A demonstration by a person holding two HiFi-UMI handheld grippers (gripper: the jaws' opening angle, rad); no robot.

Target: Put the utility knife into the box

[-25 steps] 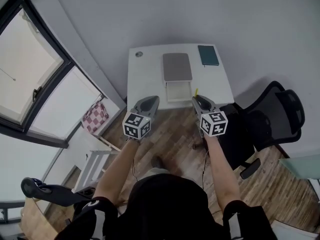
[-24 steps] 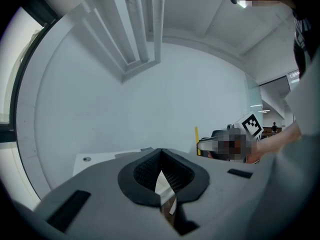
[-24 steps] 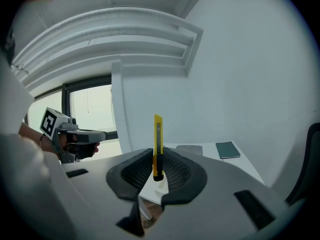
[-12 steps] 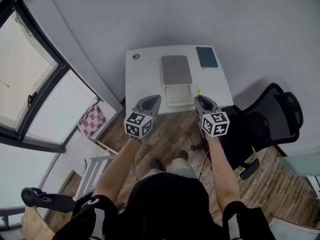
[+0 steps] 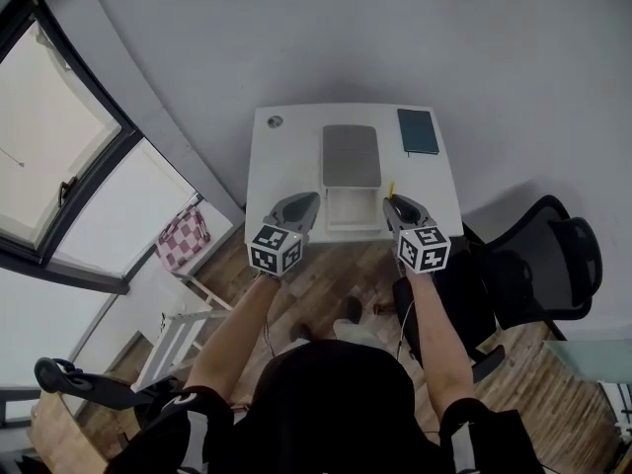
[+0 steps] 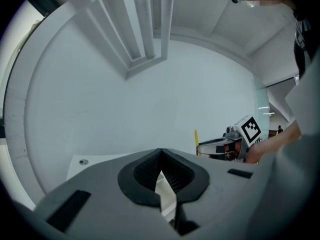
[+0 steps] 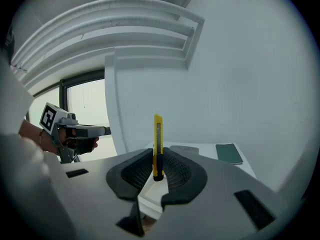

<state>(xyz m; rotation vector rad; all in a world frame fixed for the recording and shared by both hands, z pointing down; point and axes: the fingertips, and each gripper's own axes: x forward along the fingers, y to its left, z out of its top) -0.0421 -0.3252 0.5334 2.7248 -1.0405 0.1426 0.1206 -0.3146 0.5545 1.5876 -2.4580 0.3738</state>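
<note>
Change since a second ago: the left gripper (image 5: 307, 198) and the right gripper (image 5: 393, 202) have come forward from above the wooden floor (image 5: 341, 275) to the front edge of the white surface (image 5: 286, 161), which now lies nearer in the head view.
Head view, box: a white open box (image 5: 353, 210) sits at the front edge of the surface, with a flat grey rectangular panel (image 5: 351, 156) touching its far side.
Head view, grippers: the left gripper is just left of the box and the right gripper just right of it, both pointing away from the person.
Head view, knife: a yellow utility knife (image 5: 391, 188) sticks out past the right gripper's tips, just right of the box and outside it.
Head view, other things: a dark teal notebook (image 5: 418, 131) lies behind and to the right of the box; a black office chair (image 5: 548, 265) stands well right of the box, on the floor.
Left gripper view: the fingers (image 6: 175, 171) meet at their tips with nothing between them; the right gripper (image 6: 198, 145) with the knife (image 6: 196, 140) shows at the right.
Right gripper view: the fingers (image 7: 177, 171) are clamped on the knife (image 7: 158, 134), which stands upright with its black end low between the pads; the notebook (image 7: 229, 153) shows to the right and the left gripper (image 7: 107, 130) to the left.
</note>
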